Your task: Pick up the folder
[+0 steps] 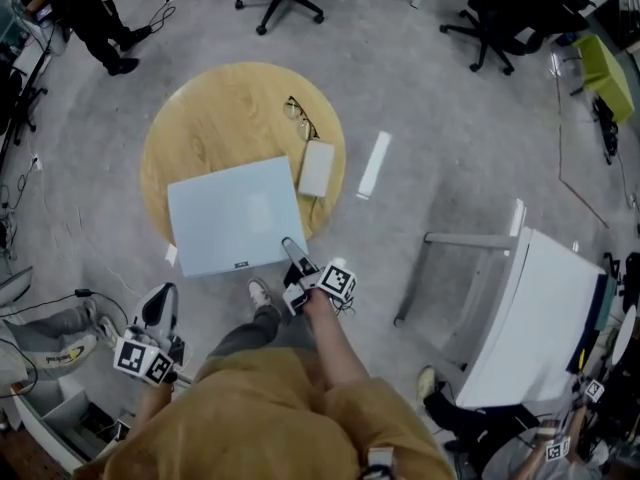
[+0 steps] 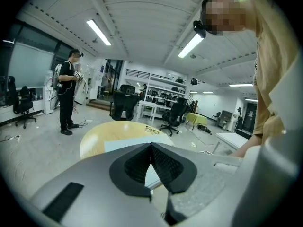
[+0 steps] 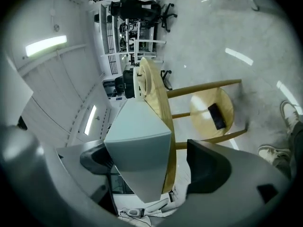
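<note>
**Head view.** Pale blue folder (image 1: 235, 213) lies flat on the round wooden counter (image 1: 220, 108). Its near edge hangs past the rim, which is probably why the approach comes from this side: the overhang leaves room for a jaw underneath. Right tool (image 1: 293, 253) is at the folder's near right corner. Left tool (image 1: 162, 303) hangs low at the person's side, well apart from the counter, and looks unneeded for this grab. Glasses (image 1: 300, 116) and a white case (image 1: 317, 168) lie farther back, out of the way.

**Left gripper view.** Left tool (image 2: 151, 148) has its jaws pressed together on nothing. Folder (image 2: 124, 144) and counter lie beyond.

**Right gripper view.** Right tool (image 3: 149, 162) is rolled sideways with its jaws wide apart. The folder corner (image 3: 137, 141) sits between them, one jaw to each face, neither visibly pressing. I judge it not gripped yet; closing is the next step.
</note>
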{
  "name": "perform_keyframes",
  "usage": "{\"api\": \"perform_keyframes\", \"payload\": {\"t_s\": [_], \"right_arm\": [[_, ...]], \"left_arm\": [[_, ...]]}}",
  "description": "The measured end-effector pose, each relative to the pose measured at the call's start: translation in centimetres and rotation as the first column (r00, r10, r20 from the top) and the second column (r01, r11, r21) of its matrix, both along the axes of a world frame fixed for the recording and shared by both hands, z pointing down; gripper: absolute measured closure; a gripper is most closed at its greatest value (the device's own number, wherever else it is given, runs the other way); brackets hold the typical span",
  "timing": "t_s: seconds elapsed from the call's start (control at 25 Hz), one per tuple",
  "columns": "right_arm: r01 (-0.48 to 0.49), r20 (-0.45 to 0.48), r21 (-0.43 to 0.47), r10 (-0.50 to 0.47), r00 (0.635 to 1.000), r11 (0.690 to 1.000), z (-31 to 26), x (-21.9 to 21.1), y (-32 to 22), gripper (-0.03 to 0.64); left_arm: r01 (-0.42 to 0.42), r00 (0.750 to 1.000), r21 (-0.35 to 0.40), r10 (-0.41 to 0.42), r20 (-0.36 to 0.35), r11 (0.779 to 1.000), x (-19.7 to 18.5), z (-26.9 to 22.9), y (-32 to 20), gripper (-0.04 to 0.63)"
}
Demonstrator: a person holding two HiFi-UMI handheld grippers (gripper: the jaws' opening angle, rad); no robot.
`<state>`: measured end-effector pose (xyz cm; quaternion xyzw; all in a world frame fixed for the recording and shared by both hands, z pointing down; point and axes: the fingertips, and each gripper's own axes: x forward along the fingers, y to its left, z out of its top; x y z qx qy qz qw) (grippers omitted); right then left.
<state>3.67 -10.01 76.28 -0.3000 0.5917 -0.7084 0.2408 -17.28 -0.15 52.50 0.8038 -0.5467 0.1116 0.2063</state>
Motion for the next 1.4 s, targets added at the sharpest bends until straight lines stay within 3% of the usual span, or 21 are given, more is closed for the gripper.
{"api": "perform_keyframes", "payload": {"t_s": [0.28, 0.68, 1.24, 1.4], "right_arm": [[-0.045, 0.037, 0.008, 0.045, 0.998, 0.999, 0.0, -0.6, -1.5, 0.207], [-0.058, 0.116, 0.114, 0.045, 0.992, 0.992, -1.7, -0.4, -1.9, 0.222], [-0.081, 0.065, 0.104, 0.074, 0.995, 0.991, -1.7, 1.0, 0.6, 0.279], [-0.036, 0.025, 0.086, 0.034, 0.999, 0.996, -2.3, 0.6, 1.5, 0.305]], "left_arm": [[0.017, 1.0, -0.024, -0.017, -0.001, 1.0, -0.2, 0.2, 0.8, 0.592], [0.007, 1.0, -0.043, -0.008, -0.018, 0.999, 0.4, 0.7, -0.1, 0.592], [0.002, 0.999, -0.059, -0.004, -0.043, 0.998, -0.1, 1.2, 0.1, 0.592], [-0.005, 0.998, -0.06, 0.002, -0.055, 0.998, -0.3, 1.4, 0.0, 0.592]]}}
